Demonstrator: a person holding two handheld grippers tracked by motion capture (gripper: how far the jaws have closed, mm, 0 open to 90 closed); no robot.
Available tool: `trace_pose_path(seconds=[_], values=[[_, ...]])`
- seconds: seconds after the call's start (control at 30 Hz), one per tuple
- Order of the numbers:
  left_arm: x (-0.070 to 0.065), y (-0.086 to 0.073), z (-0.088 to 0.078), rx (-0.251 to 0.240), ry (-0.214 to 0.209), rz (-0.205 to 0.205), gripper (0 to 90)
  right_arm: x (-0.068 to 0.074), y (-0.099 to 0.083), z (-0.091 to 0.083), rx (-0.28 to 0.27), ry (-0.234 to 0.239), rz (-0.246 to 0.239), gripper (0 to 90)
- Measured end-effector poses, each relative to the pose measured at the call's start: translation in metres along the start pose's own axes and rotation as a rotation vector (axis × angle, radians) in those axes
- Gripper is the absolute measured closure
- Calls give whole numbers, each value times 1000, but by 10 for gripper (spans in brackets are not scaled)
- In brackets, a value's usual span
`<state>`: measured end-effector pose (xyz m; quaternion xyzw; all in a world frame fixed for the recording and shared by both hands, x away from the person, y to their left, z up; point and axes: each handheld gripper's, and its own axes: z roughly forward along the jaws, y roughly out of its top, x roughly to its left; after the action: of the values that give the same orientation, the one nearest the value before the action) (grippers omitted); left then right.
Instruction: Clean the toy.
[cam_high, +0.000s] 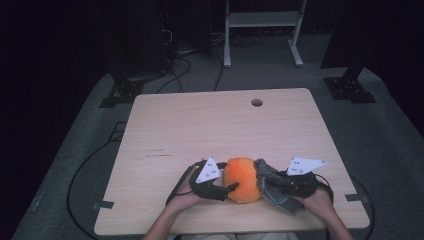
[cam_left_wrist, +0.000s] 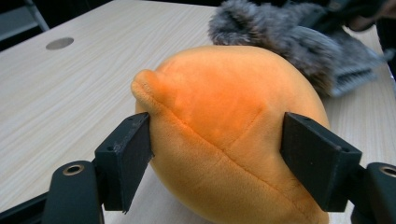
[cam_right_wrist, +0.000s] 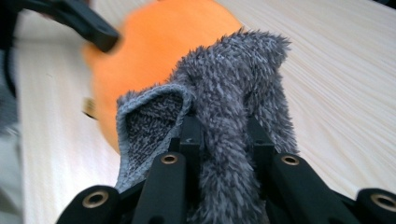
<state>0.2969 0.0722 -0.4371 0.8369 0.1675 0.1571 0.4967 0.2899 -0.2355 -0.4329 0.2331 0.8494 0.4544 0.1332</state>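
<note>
An orange plush ball lies near the front edge of the wooden table. My left gripper reaches it from the left, with one black pad on each side of the ball and touching its fabric. On the ball's right side lies a grey fuzzy cloth. My right gripper is shut on a fold of it. In the right gripper view the ball sits just behind the cloth.
A round hole is in the table's far side. A white metal frame and black stand bases are on the floor beyond the table. Cables run along the floor at the left.
</note>
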Motion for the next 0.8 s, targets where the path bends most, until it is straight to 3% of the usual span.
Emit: trace_pose_path(seconds=[0.07,0.1,0.13,0.17,0.2,0.27,0.37,0.43,0.5,0.57,0.67,0.8], values=[[-2,-1,-1,-5,-14,22,259,-3,1,-7,7,-35,1,735],[-2,-1,-1,-6,-15,32,264,-2,5,-11,-22,-36,0,735],[-3,-1,0,-8,-22,38,268,0,9,-13,-44,-27,-2,735],[-5,-1,0,-13,-28,48,276,9,25,-12,-72,3,-36,735],[-6,0,1,-15,-30,61,276,9,25,-12,-72,3,-36,735],[-10,1,1,-16,-38,88,284,21,42,-4,-76,43,-91,735],[-16,1,0,-12,-45,128,289,35,62,13,-33,75,-152,734],[-15,-1,-1,0,-37,133,292,36,68,23,-1,75,-170,736],[-13,-2,-1,-6,-42,119,300,31,67,26,3,84,-144,737],[-13,-3,-1,-12,-47,117,301,26,62,23,4,65,-132,738],[-13,-2,0,-18,-58,115,302,12,45,11,1,31,-68,737],[-14,-3,1,-25,-75,124,303,15,47,7,-19,39,-67,736]])
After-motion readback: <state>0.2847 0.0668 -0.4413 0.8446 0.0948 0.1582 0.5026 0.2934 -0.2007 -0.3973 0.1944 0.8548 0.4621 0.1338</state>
